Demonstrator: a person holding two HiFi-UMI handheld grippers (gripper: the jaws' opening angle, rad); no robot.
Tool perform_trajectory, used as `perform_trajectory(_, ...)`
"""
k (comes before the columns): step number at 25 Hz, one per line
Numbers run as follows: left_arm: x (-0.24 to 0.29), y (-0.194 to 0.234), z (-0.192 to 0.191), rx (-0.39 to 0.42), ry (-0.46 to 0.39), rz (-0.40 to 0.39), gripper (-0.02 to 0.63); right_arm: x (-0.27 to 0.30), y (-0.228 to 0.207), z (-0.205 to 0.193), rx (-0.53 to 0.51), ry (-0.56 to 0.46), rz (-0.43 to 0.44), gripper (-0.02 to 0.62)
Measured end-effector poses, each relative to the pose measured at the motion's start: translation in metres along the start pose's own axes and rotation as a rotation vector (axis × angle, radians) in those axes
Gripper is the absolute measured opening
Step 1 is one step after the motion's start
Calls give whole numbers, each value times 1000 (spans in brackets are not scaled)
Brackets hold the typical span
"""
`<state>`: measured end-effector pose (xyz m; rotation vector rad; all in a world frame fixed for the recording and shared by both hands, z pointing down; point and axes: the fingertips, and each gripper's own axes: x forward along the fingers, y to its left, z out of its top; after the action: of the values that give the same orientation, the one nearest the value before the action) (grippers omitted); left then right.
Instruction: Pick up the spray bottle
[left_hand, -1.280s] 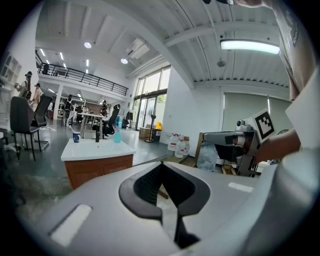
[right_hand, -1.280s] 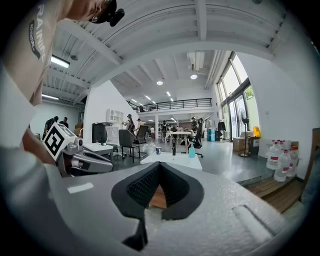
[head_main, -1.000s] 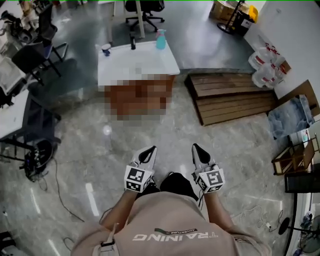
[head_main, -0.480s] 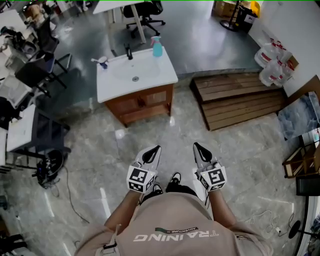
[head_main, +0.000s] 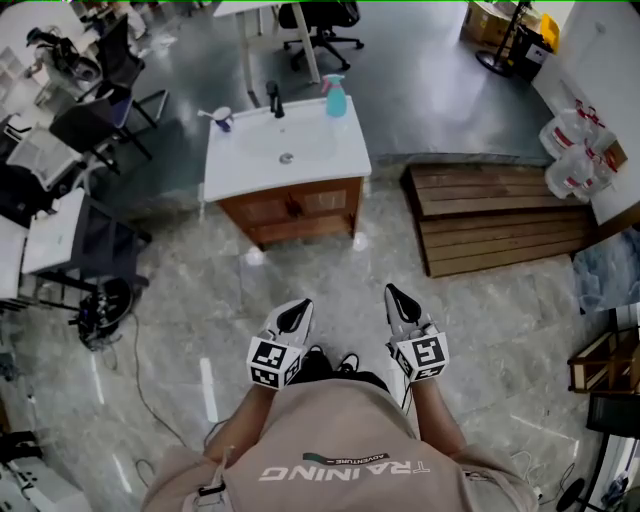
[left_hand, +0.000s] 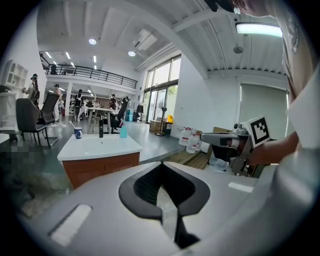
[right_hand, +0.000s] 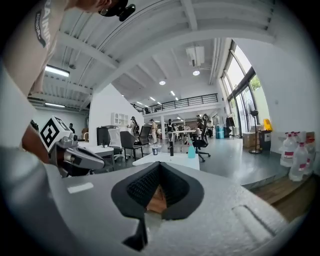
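Note:
The spray bottle (head_main: 334, 97) is light blue and stands upright at the back right corner of a white sink counter (head_main: 330, 165) on a wooden cabinet, far ahead of me. It also shows small in the left gripper view, spray bottle (left_hand: 123, 132), and in the right gripper view, spray bottle (right_hand: 191, 150). My left gripper (head_main: 296, 313) and right gripper (head_main: 399, 299) are held side by side in front of my body above the marble floor. Both are shut with nothing between the jaws, and both point toward the counter from well short of it.
A black faucet (head_main: 274, 98) and a cup (head_main: 222, 118) stand on the counter's back edge. Wooden pallets (head_main: 500, 215) lie to the right, with water jugs (head_main: 575, 150) behind them. Desks and office chairs (head_main: 95, 125) fill the left, and cables (head_main: 100, 312) lie on the floor.
I have walked toward the sink counter, which now sits nearer and further right in the head view. Both grippers stay shut and side by side in front of me.

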<state>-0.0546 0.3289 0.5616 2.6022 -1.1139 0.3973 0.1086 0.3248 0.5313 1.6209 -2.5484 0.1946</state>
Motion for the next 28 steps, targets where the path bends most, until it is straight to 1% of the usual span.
perform_trajectory(3, 16, 13, 7, -12, -3, 15, 15, 18, -11, -3, -51, 32, 10, 2)
perform_trajectory(6, 32, 28, 19, -14, -20, 27, 15, 32, -15, -1, -38, 39, 28, 2)
perform_trajectory(9, 52, 47, 24, -34, -29, 23, 15, 48, -24, 3, -31, 35, 33, 2)
perform_trajectory(12, 75, 68, 36, -43, -42, 2, 15, 73, -37, 19, -32, 38, 15, 2)
perform_trajectory(16, 105, 99, 74, -14, -100, -16, 15, 106, -56, 47, -76, 25, -10, 2)
perform_trajectory(19, 119, 118, 96, -1, -138, -38, 15, 129, -63, 61, -83, 13, -32, 2)
perform_trajectory(23, 138, 146, 110, 7, -150, -61, 15, 164, -66, 73, -91, 1, -49, 2)
perform_trajectory(28, 153, 177, 121, 23, -148, -95, 15, 199, -69, 74, -67, 3, -85, 2)
